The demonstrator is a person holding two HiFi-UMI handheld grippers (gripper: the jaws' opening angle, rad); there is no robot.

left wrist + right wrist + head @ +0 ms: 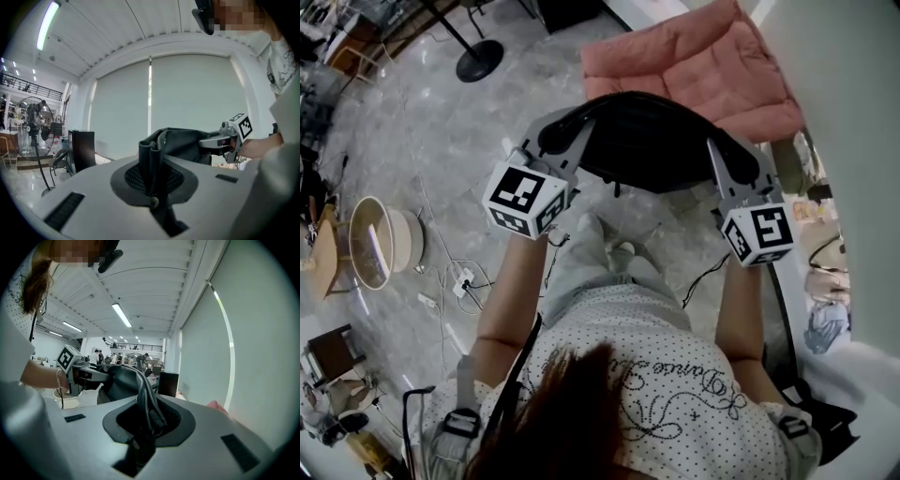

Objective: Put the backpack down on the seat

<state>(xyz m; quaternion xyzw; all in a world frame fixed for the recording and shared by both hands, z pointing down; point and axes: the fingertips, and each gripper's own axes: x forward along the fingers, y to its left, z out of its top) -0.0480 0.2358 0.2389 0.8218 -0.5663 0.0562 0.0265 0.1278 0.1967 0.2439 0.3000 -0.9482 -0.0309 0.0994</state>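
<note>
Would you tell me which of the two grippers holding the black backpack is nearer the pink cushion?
The right gripper: in the head view it borders the pink cushion, while the left gripper sits farther off.

The backpack [647, 141] hangs between my left tool [555, 141] and right tool [724, 155], the seat [694, 66] just beyond.

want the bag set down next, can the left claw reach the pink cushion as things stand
Probably yes: the pink cushion lies just beyond the backpack, nothing else between. The left claw is shut on the backpack, like the right claw, so they would go together.
</note>
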